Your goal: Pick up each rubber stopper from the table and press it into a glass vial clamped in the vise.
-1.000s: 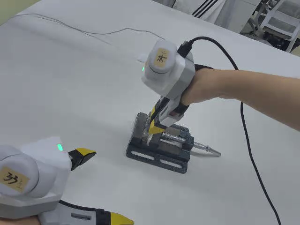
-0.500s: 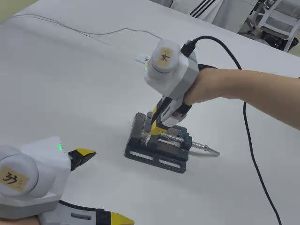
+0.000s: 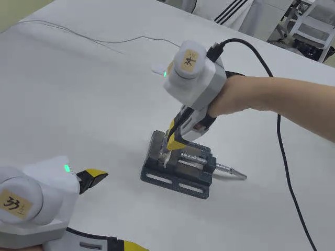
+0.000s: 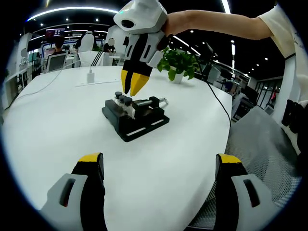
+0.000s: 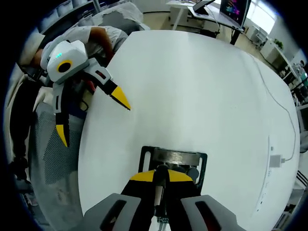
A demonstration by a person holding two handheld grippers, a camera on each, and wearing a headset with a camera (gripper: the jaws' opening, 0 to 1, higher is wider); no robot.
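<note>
**White bench, black vise, yellow tips**

Here's the plain white tabletop point(image 3: 78, 104), no pattern on it at all. In the middle sits the matt black metal vise point(image 3: 178, 178), with a silver screw point(image 3: 230, 171) at its three o'clock and dark rubber stoppers point(image 4: 123, 98) on top. Above it is the white-and-grey-shelled right gripper point(image 3: 170, 145): black shank, bright yellow tips, a tan label point(image 3: 189, 59) inked in black and a green light point(image 3: 165, 73). At seven o'clock, the matching white, black and yellow left gripper point(image 3: 115, 209) has a second green light point(image 3: 66, 168) and a second tan label point(image 3: 13, 203) reading 33. A glossy black cable point(image 3: 277, 141) runs out towards five o'clock.
</note>
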